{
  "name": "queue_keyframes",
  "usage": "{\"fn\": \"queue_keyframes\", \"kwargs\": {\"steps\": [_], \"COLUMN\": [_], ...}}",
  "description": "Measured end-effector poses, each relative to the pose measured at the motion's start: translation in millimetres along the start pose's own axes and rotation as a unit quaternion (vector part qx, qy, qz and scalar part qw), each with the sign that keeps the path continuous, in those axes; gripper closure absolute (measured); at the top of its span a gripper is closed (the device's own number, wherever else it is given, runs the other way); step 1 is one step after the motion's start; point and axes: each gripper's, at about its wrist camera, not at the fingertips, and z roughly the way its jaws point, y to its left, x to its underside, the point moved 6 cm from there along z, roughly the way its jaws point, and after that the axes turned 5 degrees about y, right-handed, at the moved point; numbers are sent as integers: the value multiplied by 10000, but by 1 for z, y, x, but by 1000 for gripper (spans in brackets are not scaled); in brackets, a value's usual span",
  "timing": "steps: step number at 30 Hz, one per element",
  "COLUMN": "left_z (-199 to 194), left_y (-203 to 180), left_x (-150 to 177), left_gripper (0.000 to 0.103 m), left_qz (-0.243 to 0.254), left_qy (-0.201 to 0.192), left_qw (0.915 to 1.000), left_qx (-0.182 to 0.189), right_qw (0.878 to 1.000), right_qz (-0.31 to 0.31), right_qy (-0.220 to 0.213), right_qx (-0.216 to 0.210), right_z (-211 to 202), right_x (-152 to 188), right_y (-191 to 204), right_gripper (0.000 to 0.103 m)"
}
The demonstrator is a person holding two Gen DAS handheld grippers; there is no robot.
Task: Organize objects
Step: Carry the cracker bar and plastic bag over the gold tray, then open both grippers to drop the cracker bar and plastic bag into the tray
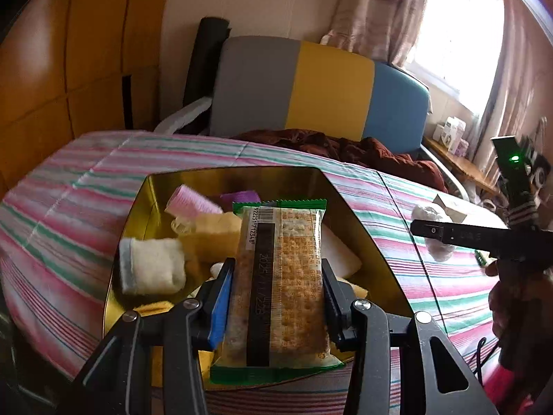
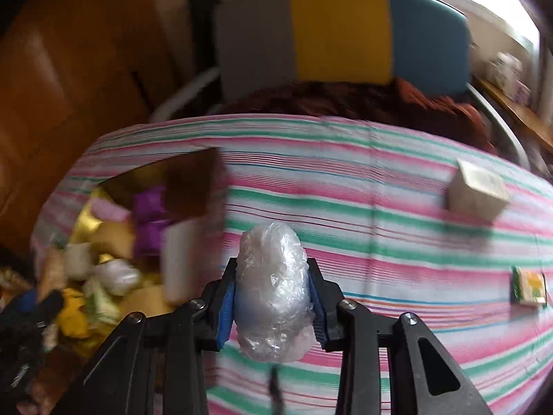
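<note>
The left gripper (image 1: 278,297) is closed on a cracker packet (image 1: 280,287), its blue pads pressing the packet's long sides so it lies flat and lengthwise between the fingers. It is held above the near end of a gold tin (image 1: 138,214) that sits open on the striped bed (image 1: 69,186). Holding it by the narrow sides likely keeps the crackers from being crushed and lets the packet slide in lengthwise among the things already gathered there: a pink hair roller (image 1: 191,200), a folded white cloth (image 1: 152,266), something purple (image 1: 240,197) and yellow sponge-like pieces (image 1: 216,235).

The right gripper (image 2: 273,297) is clamped on a crumpled ball of clear plastic wrap (image 2: 273,287), squeezed at its middle, which suits so soft and light a thing. In the right wrist view it hangs over the bed just beside the tin's right wall, and the blur suggests it is on the move, probably toward the tin.

Two items lie loose on the bed, well apart from the tin: a small pale carton (image 2: 478,190) toward the far right and a little green-and-yellow packet (image 2: 528,285) near the right edge. Judging by this, sorting is well along but unfinished. The tin is crowded, so the packet may need a flat spot on top of the softer items.
</note>
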Motion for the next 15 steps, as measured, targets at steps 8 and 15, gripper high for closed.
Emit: {"fn": "queue_keyframes", "kwargs": {"steps": [8, 15], "left_z": [-2, 16], "left_y": [29, 20], "left_x": [4, -6], "left_gripper": [57, 57], "left_qz": [-432, -574], "left_qy": [34, 209], "left_qw": [9989, 9966], "left_qx": [200, 557], "right_qw": [9975, 9949], "right_qz": [-573, -744], "right_qy": [109, 244], "right_qx": [-411, -634], "right_z": [13, 39], "right_x": [-15, -47], "right_y": [65, 101], "right_gripper": [67, 66]}}
